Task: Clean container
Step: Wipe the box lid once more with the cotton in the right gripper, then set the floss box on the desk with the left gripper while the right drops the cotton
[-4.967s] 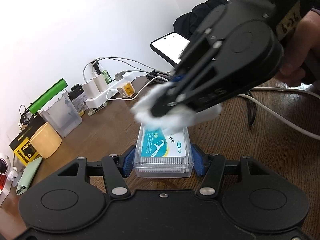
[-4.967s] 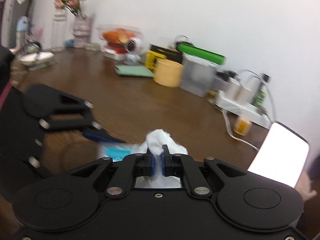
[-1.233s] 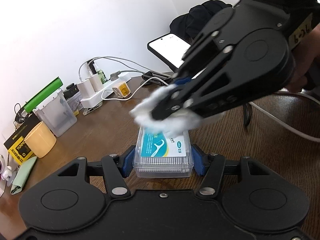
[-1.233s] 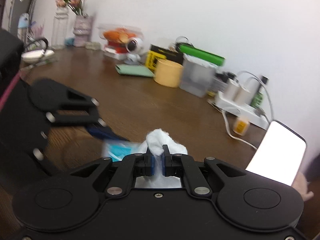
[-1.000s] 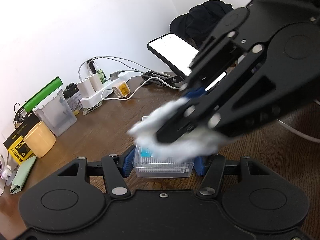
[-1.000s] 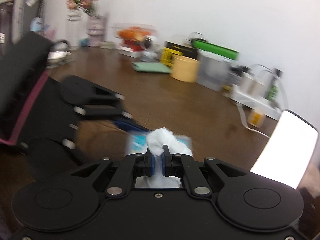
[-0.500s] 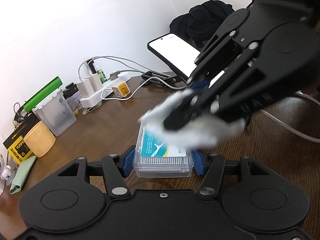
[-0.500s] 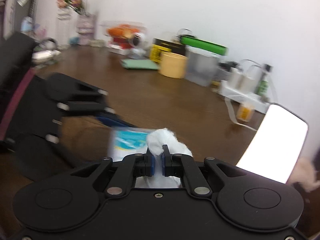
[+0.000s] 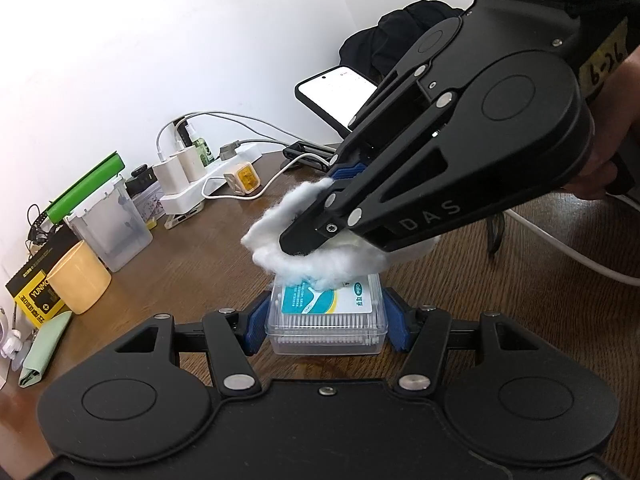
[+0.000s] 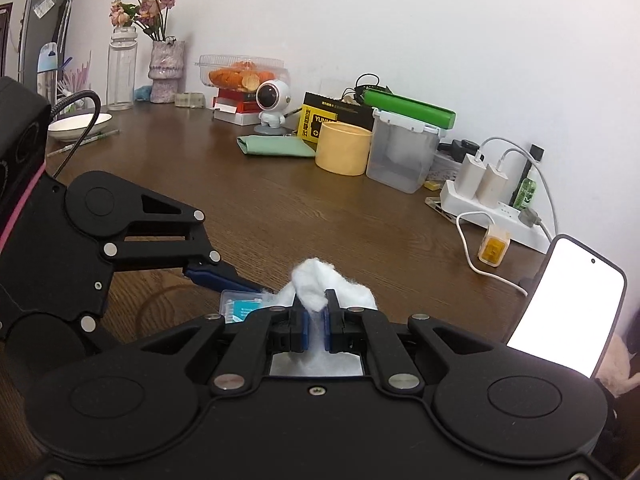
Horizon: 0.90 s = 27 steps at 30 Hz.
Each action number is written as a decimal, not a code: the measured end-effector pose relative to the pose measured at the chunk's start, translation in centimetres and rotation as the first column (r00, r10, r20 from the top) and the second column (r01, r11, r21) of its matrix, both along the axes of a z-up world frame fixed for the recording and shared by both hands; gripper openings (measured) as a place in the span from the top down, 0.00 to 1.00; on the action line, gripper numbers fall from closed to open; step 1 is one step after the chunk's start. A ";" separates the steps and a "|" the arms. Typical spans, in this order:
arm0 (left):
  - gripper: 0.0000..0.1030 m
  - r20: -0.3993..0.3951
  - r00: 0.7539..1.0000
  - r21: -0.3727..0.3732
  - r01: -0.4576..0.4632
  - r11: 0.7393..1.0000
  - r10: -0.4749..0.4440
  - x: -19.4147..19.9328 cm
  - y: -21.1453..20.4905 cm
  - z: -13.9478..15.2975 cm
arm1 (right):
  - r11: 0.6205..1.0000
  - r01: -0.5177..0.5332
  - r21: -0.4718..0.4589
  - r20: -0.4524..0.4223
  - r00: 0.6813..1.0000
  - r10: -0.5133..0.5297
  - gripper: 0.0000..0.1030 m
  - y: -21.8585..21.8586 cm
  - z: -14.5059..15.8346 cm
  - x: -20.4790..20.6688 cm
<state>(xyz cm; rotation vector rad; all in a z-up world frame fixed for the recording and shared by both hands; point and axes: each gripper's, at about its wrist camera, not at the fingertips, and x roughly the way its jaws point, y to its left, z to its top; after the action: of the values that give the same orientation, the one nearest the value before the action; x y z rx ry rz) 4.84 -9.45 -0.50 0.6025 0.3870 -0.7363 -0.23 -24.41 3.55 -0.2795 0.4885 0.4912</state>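
Note:
A small clear plastic box of floss picks with a teal label (image 9: 328, 316) rests on the brown table, clamped between the blue pads of my left gripper (image 9: 326, 322). My right gripper (image 9: 320, 216) is shut on a wad of white cotton (image 9: 320, 256) and presses it on the far part of the box lid. In the right wrist view the cotton (image 10: 320, 280) sticks up between the shut fingertips of the right gripper (image 10: 315, 316), a corner of the box (image 10: 240, 306) shows to the left, and the left gripper (image 10: 208, 272) reaches in from the left.
Along the wall stand a yellow cup (image 9: 80, 284), a clear bin with a green lid (image 9: 108, 224), a white power strip with chargers (image 9: 188, 180) and a propped lit phone (image 9: 340, 92). White cables (image 9: 560, 248) lie at the right. A bowl (image 10: 80, 124) sits far left.
The right gripper has swept the cotton back and forth over the box lid; now it sits back over the lid's far left part. The left gripper and box have stayed put.

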 end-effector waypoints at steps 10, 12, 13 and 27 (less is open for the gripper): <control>0.45 -0.046 0.951 -0.023 -0.307 0.952 0.305 -0.7 0.4 0.7 | 1.000 0.011 0.002 0.022 1.000 -0.011 0.93 0.4 1.1 0.2; 0.45 -0.107 0.851 -0.052 -0.521 0.852 0.514 1.4 1.9 0.9 | 0.999 0.028 0.022 0.024 0.999 -0.028 0.93 0.7 1.6 1.1; 0.45 -0.137 0.787 -0.063 -0.612 0.788 0.601 2.5 2.8 1.0 | 0.998 0.042 0.038 0.018 0.999 -0.042 0.93 1.0 1.9 1.9; 0.45 -0.297 0.529 -0.119 -0.847 0.519 0.795 9.4 7.2 1.1 | 0.920 0.353 0.170 -0.236 0.921 -0.310 0.93 5.0 -1.1 15.9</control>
<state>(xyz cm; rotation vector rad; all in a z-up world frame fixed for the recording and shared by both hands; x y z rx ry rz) 14.22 -2.21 0.57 0.0336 0.6994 0.1134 15.68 -19.42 2.48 0.0616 0.6655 0.2341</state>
